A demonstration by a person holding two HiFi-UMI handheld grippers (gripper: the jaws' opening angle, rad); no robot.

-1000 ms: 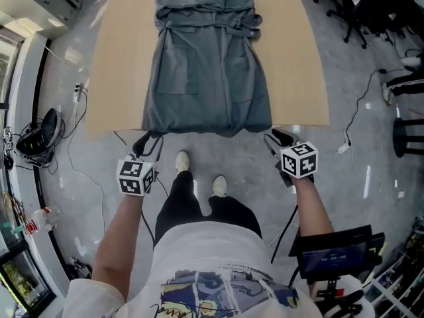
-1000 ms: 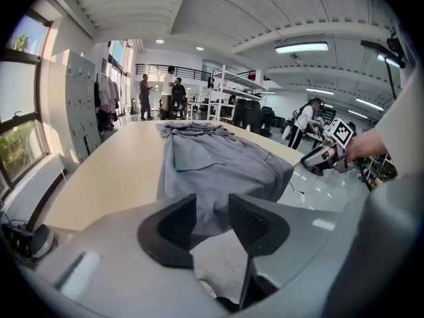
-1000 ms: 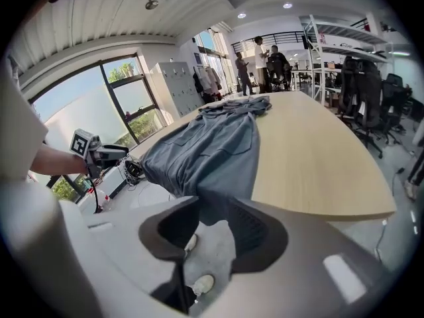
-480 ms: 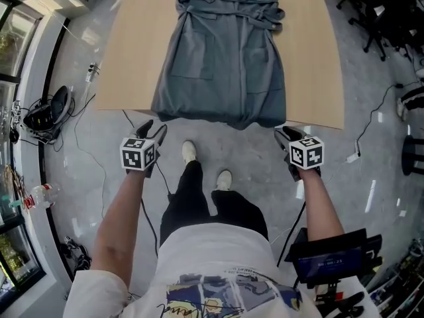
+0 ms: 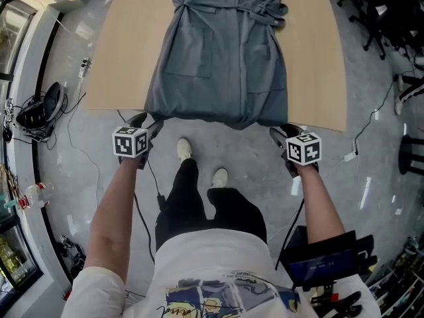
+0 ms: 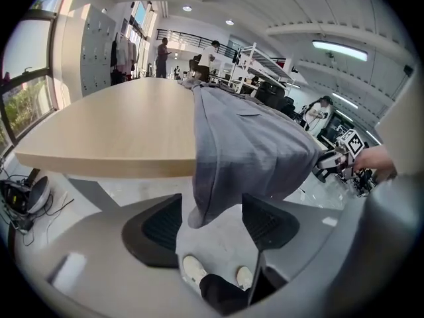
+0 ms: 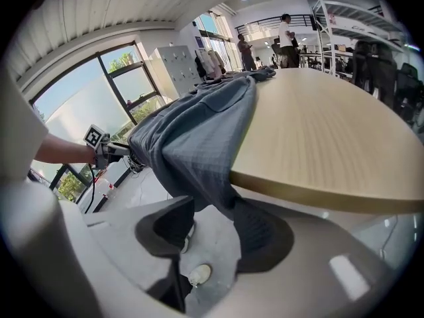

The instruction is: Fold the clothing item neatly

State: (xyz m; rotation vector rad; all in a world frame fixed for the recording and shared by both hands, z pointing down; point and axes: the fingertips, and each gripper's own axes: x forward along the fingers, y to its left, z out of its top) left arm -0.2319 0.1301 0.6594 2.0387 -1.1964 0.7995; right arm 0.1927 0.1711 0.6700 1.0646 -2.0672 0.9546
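Saw loose cables [image 5: 40, 121] on the grey floor [image 5: 371, 197] at the far left. Held the left tongs [image 5: 146, 121] just below the near edge of the table [image 5: 116, 65], spread wide after just opening them. Found the lower left corner of the grey robe [image 5: 218, 52] dangling between the pads, pinched by neither. Found the robe itself spread flat lengthwise down the middle of the table, belt tied towards the far end, hem drooping over the near edge. Stood in two pale shoes [image 5: 183, 150] on the floor below that hem, between both tongs. Held the right tongs [image 5: 281, 132] under the hem's right corner, likewise parted after just opening them, with cloth hanging between the pads, close against one, unclamped. Glimpsed black chairs [image 5: 391, 18] at the far right.
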